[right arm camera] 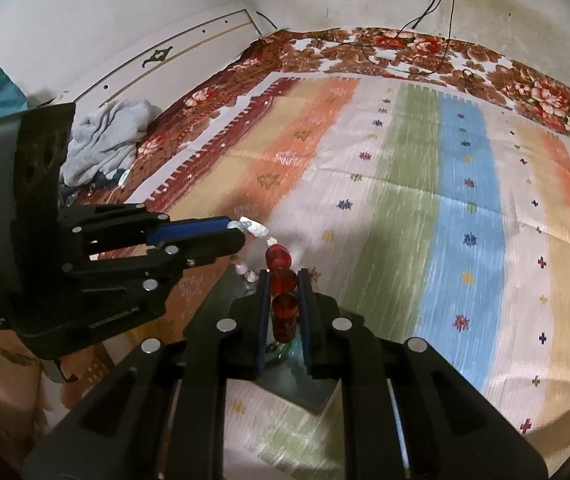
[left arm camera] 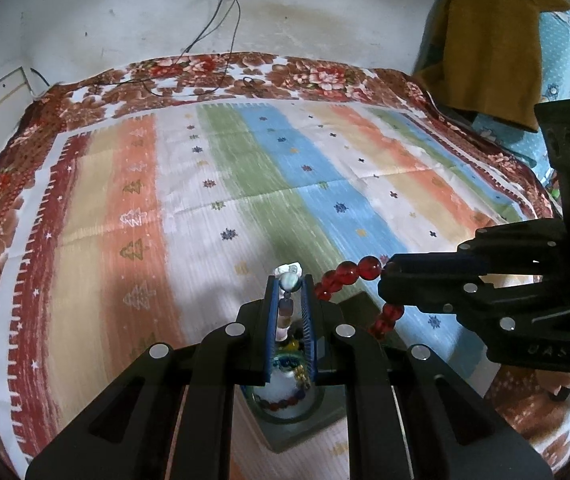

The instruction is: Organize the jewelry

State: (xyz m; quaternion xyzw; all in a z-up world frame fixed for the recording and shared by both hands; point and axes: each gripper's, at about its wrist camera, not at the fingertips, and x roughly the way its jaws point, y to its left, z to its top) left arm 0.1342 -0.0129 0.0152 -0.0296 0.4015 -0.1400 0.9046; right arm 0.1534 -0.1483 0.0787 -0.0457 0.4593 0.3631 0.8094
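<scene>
Gripping a pale mixed-stone bead bracelet (left arm camera: 286, 304), left gripper (left arm camera: 289, 280) has its blue pads clamped on the strand. Right gripper (right arm camera: 284, 280) clamped on a red glass bead bracelet (right arm camera: 283, 300). Both strands lifted above a grey square box (left arm camera: 305, 420) holding a round tray with more beads, box sitting on the striped multicolour cloth (left arm camera: 213, 184). Grippers just beside each other, bracelets near, not touching.

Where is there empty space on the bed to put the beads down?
The striped cloth ahead is bare up to the flowered blanket. It is crowded near the gray dish, under the left claw and right claw.
</scene>
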